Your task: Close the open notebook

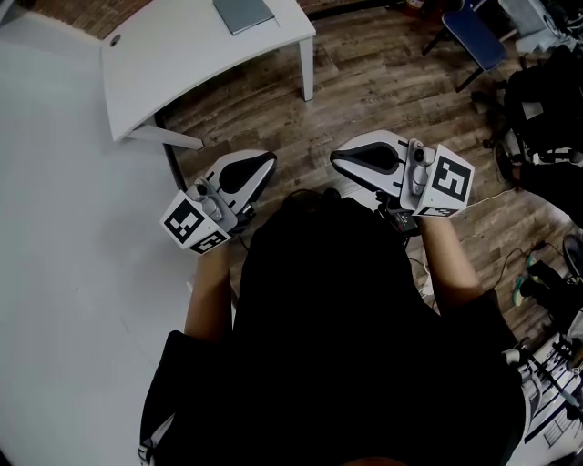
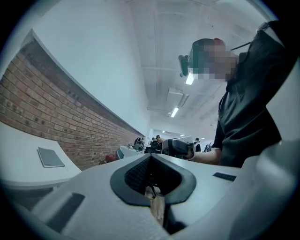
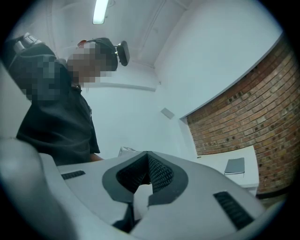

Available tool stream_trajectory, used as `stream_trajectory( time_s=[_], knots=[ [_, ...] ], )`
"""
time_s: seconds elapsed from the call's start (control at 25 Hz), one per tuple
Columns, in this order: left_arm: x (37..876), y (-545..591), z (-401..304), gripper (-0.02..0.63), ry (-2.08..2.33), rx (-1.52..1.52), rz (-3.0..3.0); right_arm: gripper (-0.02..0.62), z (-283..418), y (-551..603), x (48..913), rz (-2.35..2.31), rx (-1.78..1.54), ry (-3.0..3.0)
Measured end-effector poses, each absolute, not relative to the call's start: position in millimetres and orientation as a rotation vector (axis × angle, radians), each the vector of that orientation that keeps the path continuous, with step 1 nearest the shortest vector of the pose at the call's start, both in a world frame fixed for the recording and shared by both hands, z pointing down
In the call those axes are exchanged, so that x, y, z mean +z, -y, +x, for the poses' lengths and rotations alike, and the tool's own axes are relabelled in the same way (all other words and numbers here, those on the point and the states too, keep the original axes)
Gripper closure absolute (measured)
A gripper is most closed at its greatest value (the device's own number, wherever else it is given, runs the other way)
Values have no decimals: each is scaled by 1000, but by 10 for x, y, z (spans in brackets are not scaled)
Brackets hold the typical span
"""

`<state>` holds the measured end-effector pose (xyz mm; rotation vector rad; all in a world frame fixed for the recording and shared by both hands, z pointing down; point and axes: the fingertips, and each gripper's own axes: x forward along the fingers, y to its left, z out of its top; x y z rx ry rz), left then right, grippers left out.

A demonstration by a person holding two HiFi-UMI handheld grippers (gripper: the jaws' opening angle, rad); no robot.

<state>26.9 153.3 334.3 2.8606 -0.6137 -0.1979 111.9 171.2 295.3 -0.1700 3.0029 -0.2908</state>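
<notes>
A grey-blue notebook lies flat with its cover shut on the white table at the top of the head view. It also shows as a small grey slab in the left gripper view and as one in the right gripper view. Both grippers are held in front of the person's chest, well short of the table. My left gripper points right with its jaws together and nothing in them. Facing it, my right gripper points left, also shut and empty.
A wooden floor lies between the person and the table. A blue chair stands at the top right. Black bags and equipment with cables fill the right side. A brick wall runs behind the table.
</notes>
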Motion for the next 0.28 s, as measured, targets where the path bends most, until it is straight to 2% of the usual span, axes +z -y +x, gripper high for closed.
stream_trajectory(
  time_s=[0.28],
  knots=[
    [3281, -1488, 345, 589, 603, -207, 2877, 591, 1246, -1678, 2912, -206, -263, -2995]
  ],
)
